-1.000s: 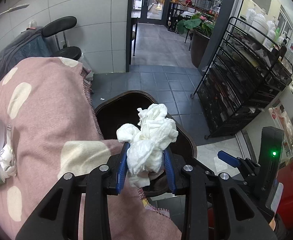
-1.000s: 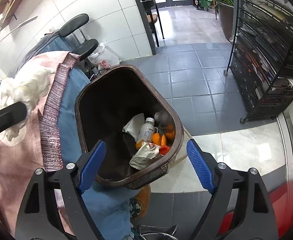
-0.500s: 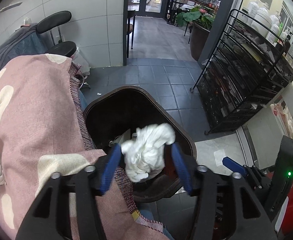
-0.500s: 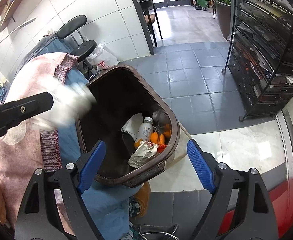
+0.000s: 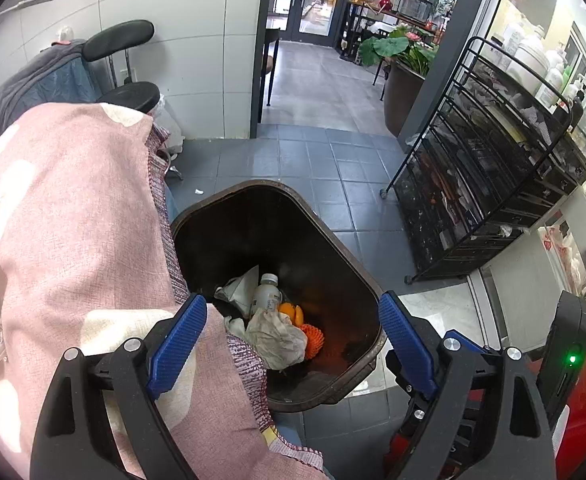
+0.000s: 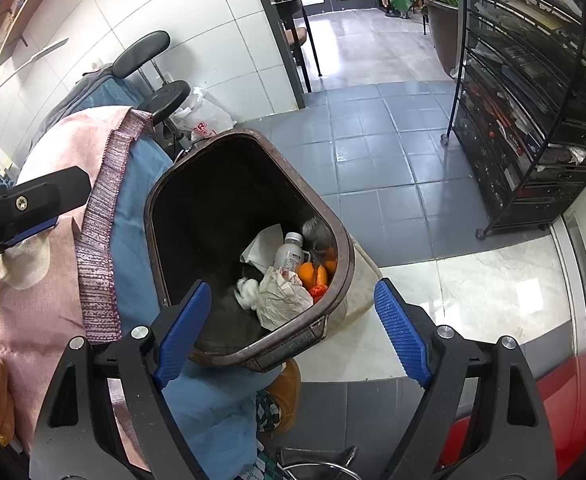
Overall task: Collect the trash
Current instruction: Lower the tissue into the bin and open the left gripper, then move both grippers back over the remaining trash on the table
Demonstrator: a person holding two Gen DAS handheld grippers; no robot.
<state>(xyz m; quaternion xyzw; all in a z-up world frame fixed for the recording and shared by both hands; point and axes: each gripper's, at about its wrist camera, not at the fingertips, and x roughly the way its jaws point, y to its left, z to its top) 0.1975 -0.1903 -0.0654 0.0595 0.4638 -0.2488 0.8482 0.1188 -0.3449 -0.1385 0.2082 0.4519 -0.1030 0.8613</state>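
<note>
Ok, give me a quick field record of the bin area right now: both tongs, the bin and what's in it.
left tongs: open, empty, above the bin's near rim
right tongs: open, empty, over the bin
trash bin: dark brown, no lid on it, on the floor beside the pink tablecloth
tissue wad: inside the bin, left of crumpled paper
other contents: plastic bottle, orange peels
</note>
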